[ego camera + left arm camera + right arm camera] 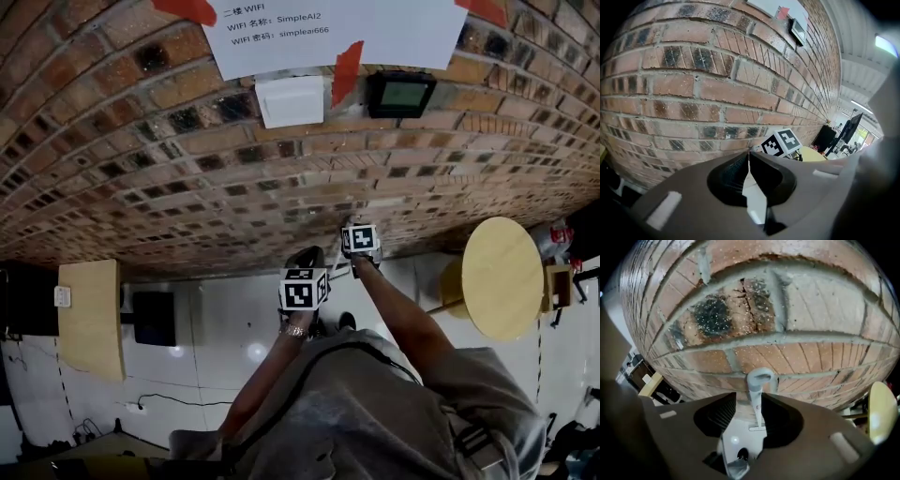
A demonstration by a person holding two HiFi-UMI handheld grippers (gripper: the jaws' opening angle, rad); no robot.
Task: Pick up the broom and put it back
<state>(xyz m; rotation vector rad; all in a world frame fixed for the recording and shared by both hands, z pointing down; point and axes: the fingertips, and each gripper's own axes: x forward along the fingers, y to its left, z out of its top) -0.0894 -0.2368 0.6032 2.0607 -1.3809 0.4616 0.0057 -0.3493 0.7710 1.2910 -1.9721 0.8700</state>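
Observation:
The broom shows only as its grey handle [757,397], which ends in a hang loop close to the brick wall [754,310]. It stands upright between the jaws of my right gripper [749,403]. The jaws are open: the handle rests along the right pad and a gap shows on the left side. The broom's head is hidden. My left gripper [749,157] is shut, its tips meeting, with nothing held. In the head view both grippers reach toward the wall's foot, left gripper [307,258] and right gripper [356,225].
The brick wall [187,159] carries a paper sheet [337,28], a white box [291,100] and a black device [400,94]. A round wooden table [502,277] stands at the right, a wooden board [91,317] at the left. The floor [225,328] is white.

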